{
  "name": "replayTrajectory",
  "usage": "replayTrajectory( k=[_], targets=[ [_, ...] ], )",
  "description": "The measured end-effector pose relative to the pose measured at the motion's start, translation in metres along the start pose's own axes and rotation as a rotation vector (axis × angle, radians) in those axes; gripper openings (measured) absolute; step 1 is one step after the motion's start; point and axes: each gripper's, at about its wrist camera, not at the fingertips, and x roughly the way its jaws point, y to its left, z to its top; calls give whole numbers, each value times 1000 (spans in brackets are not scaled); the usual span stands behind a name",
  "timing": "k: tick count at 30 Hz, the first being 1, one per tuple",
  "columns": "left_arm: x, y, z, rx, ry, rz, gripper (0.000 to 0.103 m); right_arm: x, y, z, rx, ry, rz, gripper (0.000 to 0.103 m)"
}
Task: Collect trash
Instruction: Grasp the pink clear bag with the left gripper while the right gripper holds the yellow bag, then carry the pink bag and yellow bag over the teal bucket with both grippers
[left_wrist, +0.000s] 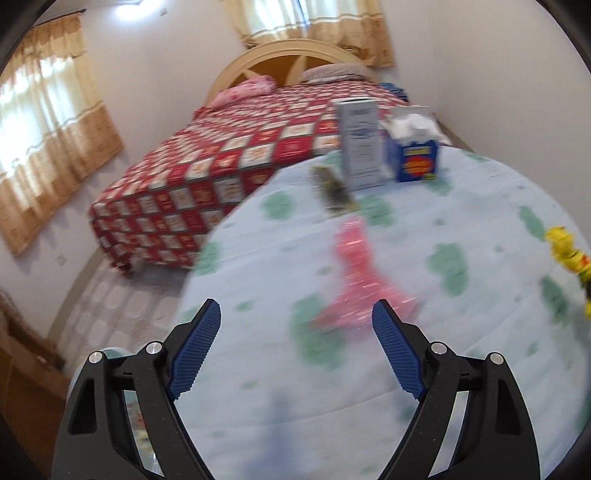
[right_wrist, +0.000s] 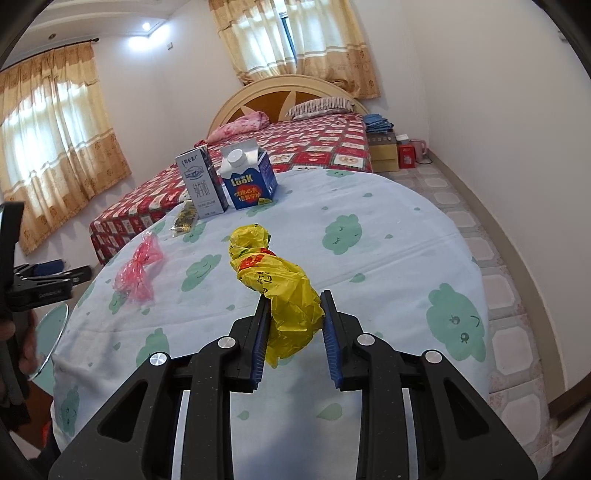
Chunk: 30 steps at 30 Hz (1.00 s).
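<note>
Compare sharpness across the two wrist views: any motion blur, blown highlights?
Left wrist view: heavy motion blur, the pink wrapper and grey carton smeared, carton print unreadable, though the left gripper itself stays crisp. Right wrist view: sharp, the blue carton lettering legible and the yellow bag creases clear between the right gripper jaws. Both views: windows behind the curtains blown out, strong fisheye bending.
</note>
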Motion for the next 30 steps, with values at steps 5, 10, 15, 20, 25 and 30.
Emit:
replayTrajectory(
  k=[5,10,15,20,25,30],
  targets=[
    [34,-27,-3,10,86,-61,64,1,9,-3,-20,12,18,29],
    [41,-17,-13,-2,135,-135,17,4,24,-1,-47,14,47,29],
    [8,13,-21,12,80,-150,11,9,47,5,-71,21,84,29],
    [-21,50,-37,6,45,-131,11,22,78,13,-111,34,118,29],
    [-42,82,-59,-20,35,-109,11,35,111,21,-146,35,153,29],
    [-58,110,-81,-43,28,-77,11,39,141,23,-189,32,168,29]
  ],
)
